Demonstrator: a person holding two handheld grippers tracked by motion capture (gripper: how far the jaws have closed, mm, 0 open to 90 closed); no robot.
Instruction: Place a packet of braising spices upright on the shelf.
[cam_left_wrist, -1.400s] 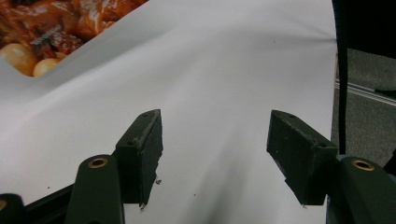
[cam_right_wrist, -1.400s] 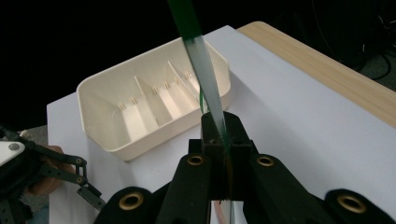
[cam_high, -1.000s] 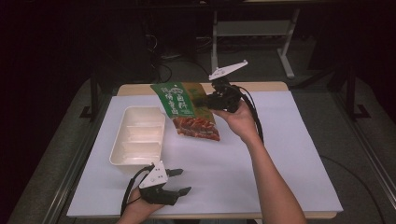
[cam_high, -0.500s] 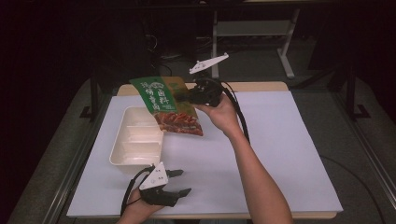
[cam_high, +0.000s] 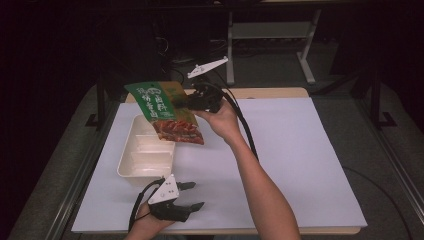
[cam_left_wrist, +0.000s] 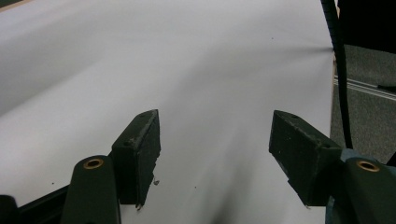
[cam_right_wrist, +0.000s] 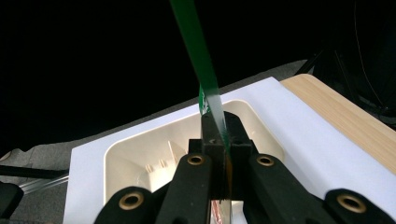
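Note:
A flat snack packet (cam_high: 167, 110), green at the top with a red food picture below, hangs in the air over the far end of a cream divided tray (cam_high: 146, 152). My right gripper (cam_high: 192, 102) is shut on the packet's right edge. In the right gripper view the packet (cam_right_wrist: 198, 60) shows edge-on, pinched between the two black jaws, with the tray (cam_right_wrist: 154, 154) beneath. My left gripper (cam_high: 194, 196) rests low near the table's front edge, just in front of the tray, open with nothing between its fingers (cam_left_wrist: 140, 154).
A white sheet (cam_high: 300, 150) covers the wooden table (cam_high: 270, 93). A black cable (cam_high: 245, 130) trails from the right gripper along the forearm. Dark floor and a metal frame (cam_high: 270, 30) lie beyond the far edge.
My right gripper has carried the packet leftward, from over the sheet beside the tray to above the tray's far end. The left gripper has stayed where it was.

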